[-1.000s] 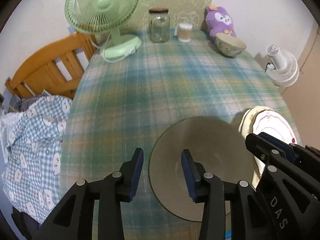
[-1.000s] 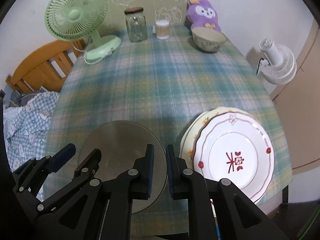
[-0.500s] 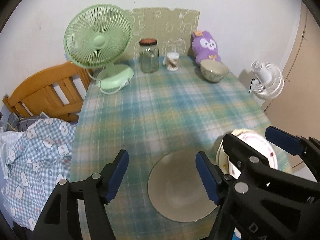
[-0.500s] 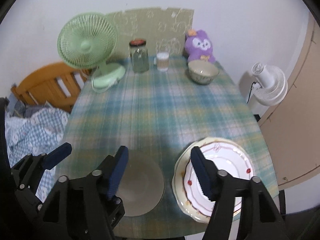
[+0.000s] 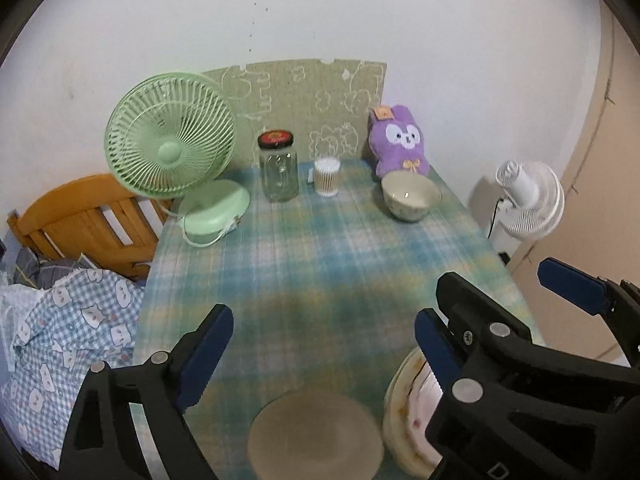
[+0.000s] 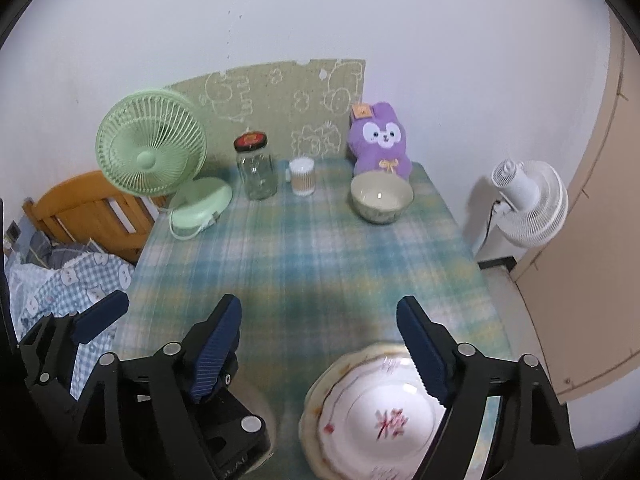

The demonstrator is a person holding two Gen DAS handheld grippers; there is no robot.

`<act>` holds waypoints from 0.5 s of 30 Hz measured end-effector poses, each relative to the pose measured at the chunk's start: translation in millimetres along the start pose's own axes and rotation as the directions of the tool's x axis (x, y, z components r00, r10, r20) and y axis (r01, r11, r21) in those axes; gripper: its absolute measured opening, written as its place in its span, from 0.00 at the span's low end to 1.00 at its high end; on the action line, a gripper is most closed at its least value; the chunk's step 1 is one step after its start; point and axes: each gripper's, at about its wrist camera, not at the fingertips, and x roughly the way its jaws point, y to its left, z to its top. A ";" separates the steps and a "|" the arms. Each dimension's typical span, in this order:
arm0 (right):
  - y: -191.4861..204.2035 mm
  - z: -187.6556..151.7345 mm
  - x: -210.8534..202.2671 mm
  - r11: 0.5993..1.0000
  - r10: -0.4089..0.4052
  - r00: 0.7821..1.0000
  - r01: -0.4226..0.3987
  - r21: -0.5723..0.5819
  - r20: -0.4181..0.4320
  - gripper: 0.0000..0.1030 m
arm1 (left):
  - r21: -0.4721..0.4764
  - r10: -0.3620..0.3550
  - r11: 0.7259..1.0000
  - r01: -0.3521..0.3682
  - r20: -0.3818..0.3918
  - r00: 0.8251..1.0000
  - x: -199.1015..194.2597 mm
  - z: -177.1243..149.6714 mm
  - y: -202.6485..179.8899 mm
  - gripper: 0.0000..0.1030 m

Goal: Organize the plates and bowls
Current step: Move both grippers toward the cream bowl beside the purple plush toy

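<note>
Table (image 6: pixel 304 248): plaid cloth, fills the centre of both views; all the crockery rests on it.
Plate stack (image 6: pixel 384 416): lower right of the right wrist view; white floral plate lying on a cream plate. Judged sorted.
Grey plate (image 5: pixel 316 436): bottom centre of the left wrist view, just beside the stack, flat and alone. Judged still to be stacked.
Bowl (image 6: pixel 382 197): upper right of the table, before the purple plush toy (image 6: pixel 380 144), well apart from the plates. Judged untouched.
Left gripper (image 5: pixel 324 354): lower edge of its view; jaws opening wide, nothing between them, grey plate below.
Right gripper (image 6: pixel 318 350): lower edge of its view; jaws opening, released, holding nothing, above the stack.
Progress: roughly midway by judgement; grey plate and bowl remain.
</note>
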 end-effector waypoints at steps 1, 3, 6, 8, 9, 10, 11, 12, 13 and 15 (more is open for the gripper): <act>-8.2 7.4 3.1 1.000 0.008 1.000 -0.008 -0.001 0.003 0.85 | -0.012 -0.012 1.000 0.012 0.000 1.000 1.8 4.4 -4.1 0.92; -18.4 18.3 9.6 1.000 0.030 1.000 -0.030 -0.007 -0.005 0.89 | -0.027 -0.019 0.999 0.019 0.006 1.000 8.1 16.3 -15.8 0.93; -36.8 35.6 20.3 0.999 0.038 0.999 -0.038 -0.039 0.004 0.89 | -0.033 -0.004 0.999 0.004 0.009 1.000 20.3 31.7 -33.0 0.94; -50.1 48.0 30.7 0.998 0.041 0.999 -0.041 -0.051 0.000 0.89 | -0.047 0.011 0.999 -0.010 0.006 1.000 29.3 41.0 -42.9 0.94; -54.8 52.3 35.2 0.998 0.042 0.999 -0.042 -0.054 -0.003 0.89 | -0.055 0.015 0.998 -0.014 0.005 1.000 33.6 46.0 -47.1 0.94; -62.6 58.9 41.2 0.997 0.047 0.999 -0.047 -0.055 -0.005 0.89 | -0.063 0.015 0.998 -0.014 0.006 1.000 37.8 50.5 -50.6 0.94; -67.5 63.0 45.5 0.997 0.053 0.999 -0.054 -0.057 -0.005 0.89 | -0.068 0.015 0.998 -0.015 0.005 1.000 42.6 55.5 -55.5 0.94; -71.6 66.9 49.4 0.996 0.061 0.998 -0.062 -0.063 -0.007 0.89 | -0.070 0.021 0.997 -0.020 0.008 1.000 47.3 60.4 -60.8 0.94; -77.7 73.3 56.3 0.994 0.073 0.997 -0.073 -0.076 -0.011 0.89 | -0.073 0.028 0.997 -0.028 0.007 1.000 52.3 64.7 -65.3 0.94; -87.8 81.9 65.9 0.992 0.081 0.997 -0.082 -0.091 -0.009 0.89 | -0.083 0.046 0.996 -0.046 0.002 0.999 62.6 73.0 -72.7 0.94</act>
